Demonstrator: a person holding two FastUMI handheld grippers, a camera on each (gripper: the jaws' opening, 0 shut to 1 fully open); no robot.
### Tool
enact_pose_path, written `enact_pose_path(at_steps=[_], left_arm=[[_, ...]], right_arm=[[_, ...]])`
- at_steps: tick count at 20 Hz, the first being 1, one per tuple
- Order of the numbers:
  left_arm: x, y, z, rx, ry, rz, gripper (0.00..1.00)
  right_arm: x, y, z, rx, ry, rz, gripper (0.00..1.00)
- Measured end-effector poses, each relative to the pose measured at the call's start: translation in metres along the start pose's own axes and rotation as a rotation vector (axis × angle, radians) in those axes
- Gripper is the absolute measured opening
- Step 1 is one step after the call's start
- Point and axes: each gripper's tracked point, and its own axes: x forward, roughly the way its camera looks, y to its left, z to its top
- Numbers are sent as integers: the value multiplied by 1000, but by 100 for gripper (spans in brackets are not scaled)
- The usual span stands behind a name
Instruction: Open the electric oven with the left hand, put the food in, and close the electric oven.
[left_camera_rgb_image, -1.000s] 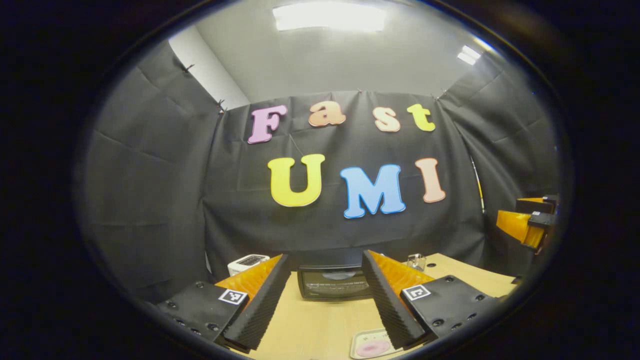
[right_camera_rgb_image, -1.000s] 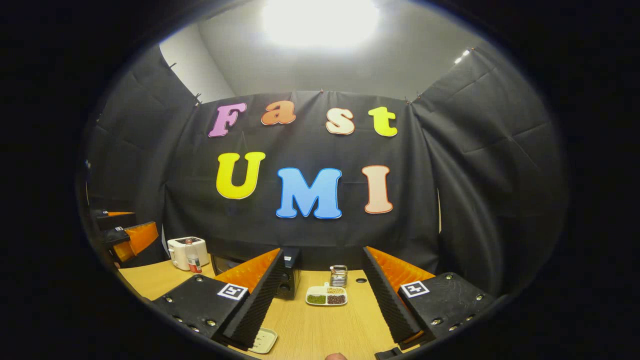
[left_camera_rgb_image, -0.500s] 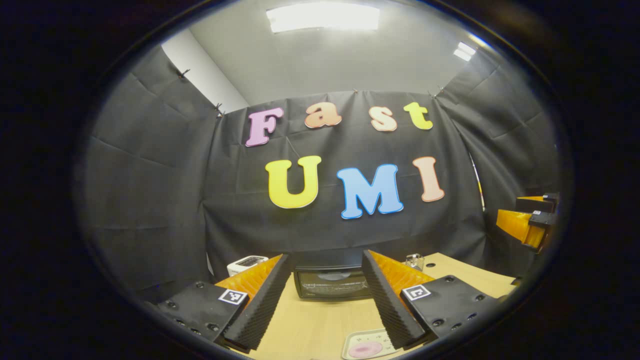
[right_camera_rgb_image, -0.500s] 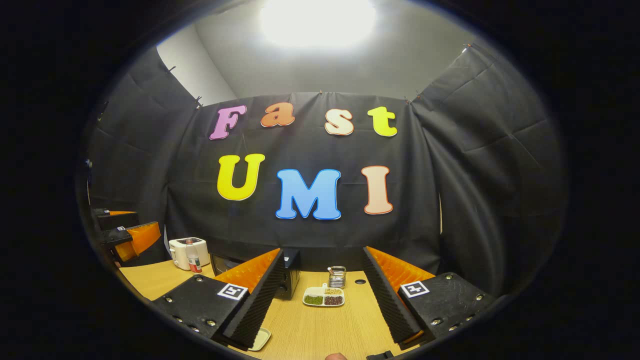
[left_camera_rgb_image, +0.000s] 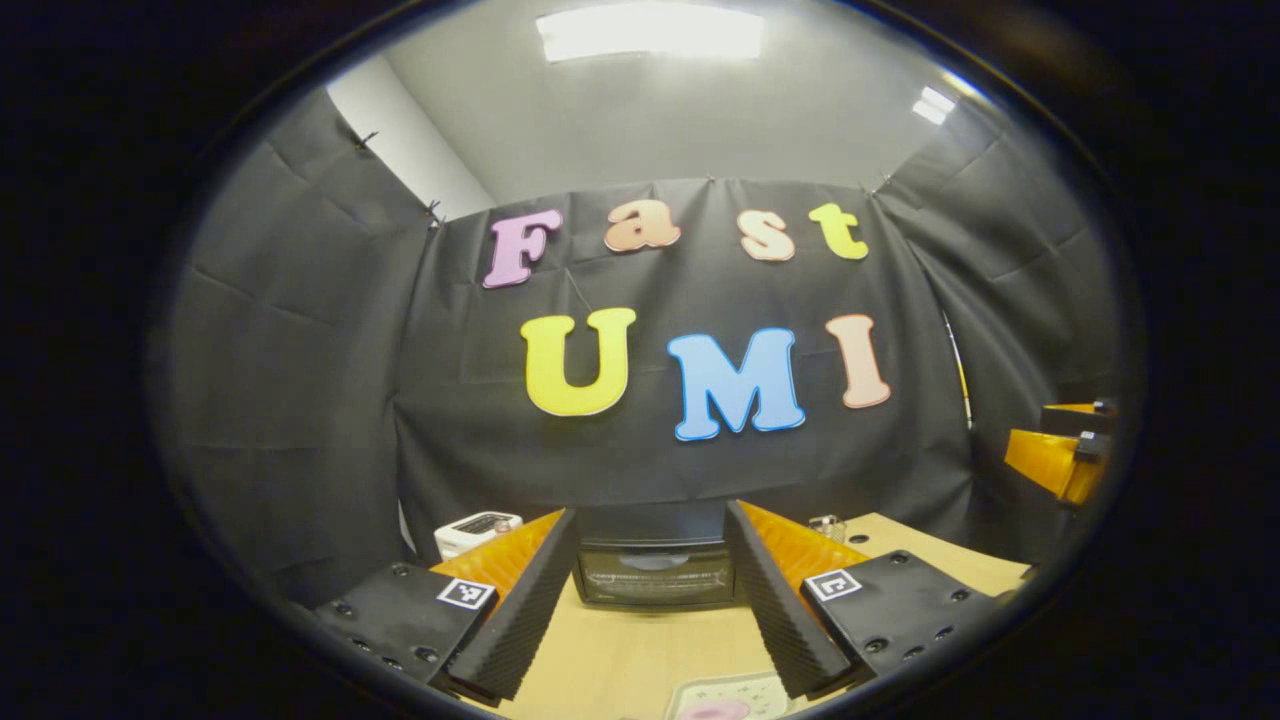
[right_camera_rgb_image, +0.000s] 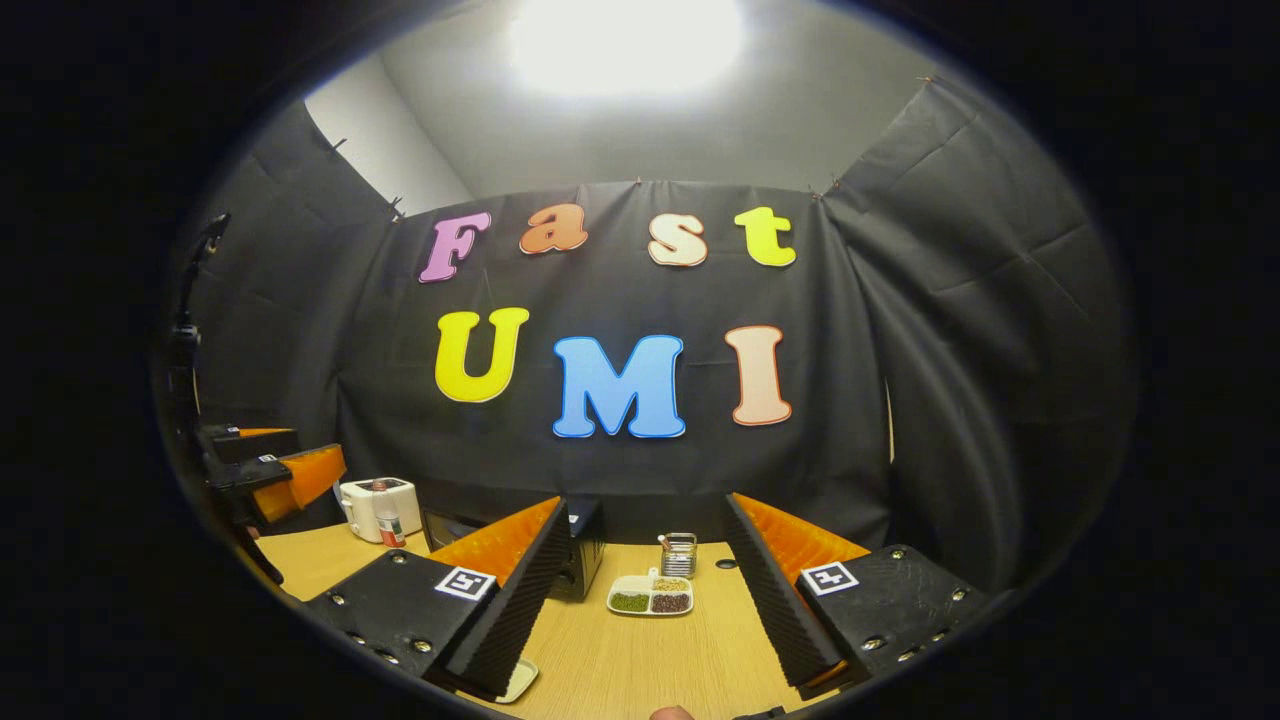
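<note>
The black electric oven (left_camera_rgb_image: 652, 570) stands shut at the back of the wooden table (left_camera_rgb_image: 620, 655), seen straight ahead between the fingers of my left gripper (left_camera_rgb_image: 650, 600), which is open and empty, well short of it. A pale tray with pink food (left_camera_rgb_image: 722, 698) lies on the table below that gripper. In the right gripper view my right gripper (right_camera_rgb_image: 640, 590) is open and holds nothing; the oven's right side (right_camera_rgb_image: 580, 560) peeks past its left finger, and the tray's corner (right_camera_rgb_image: 518, 682) shows at the bottom. The left gripper (right_camera_rgb_image: 275, 478) hangs at the far left.
A white toaster (right_camera_rgb_image: 378, 505) with a small bottle (right_camera_rgb_image: 384, 518) before it stands left of the oven. A divided white dish of beans (right_camera_rgb_image: 650, 596) and a wire holder (right_camera_rgb_image: 678, 552) sit on the wooden table (right_camera_rgb_image: 640, 660) at centre back. The right gripper (left_camera_rgb_image: 1060, 455) shows at the right edge.
The left gripper has moved toward the oven, which now looks larger and centred between its fingers; the food tray has slid lower in its view. The right gripper has barely shifted.
</note>
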Motion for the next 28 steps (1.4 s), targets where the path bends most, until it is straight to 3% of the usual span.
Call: enact_pose_path(at_steps=[6, 8, 9, 12, 16, 21, 22, 23, 24, 25, 26, 28], left_arm=[[89, 19, -32, -17, 19, -31, 100], [120, 26, -48, -19, 36, -37, 91], [135, 27, -55, -22, 44, -43, 100], [172, 30, -84, -24, 75, -68, 100], [214, 20, -125, -19, 126, -116, 97], [261, 5, -180, -28, 214, -162, 100], [269, 2, -191, -25, 231, -167, 91], [275, 0, -201, -25, 245, -172, 100], [280, -1, -209, -23, 259, -177, 100], [285, -3, -218, -22, 272, -182, 91], [290, -4, -226, -20, 285, -184, 100], [296, -5, -241, -20, 309, -181, 100]], right_arm=[[26, 19, -3, -8, -7, -45, 95], [36, 24, -6, -17, -4, -62, 95], [41, 25, -9, -22, 3, -74, 95], [55, 29, -16, -32, 20, -109, 96], [69, 28, -26, -55, 45, -155, 95], [79, 21, -36, -75, 79, -223, 96], [79, 19, -38, -82, 86, -236, 95], [81, 17, -39, -88, 93, -248, 96], [82, 15, -41, -93, 101, -259, 95], [83, 14, -43, -95, 111, -267, 95], [83, 13, -45, -99, 117, -273, 96], [84, 12, -46, -111, 126, -285, 95]])
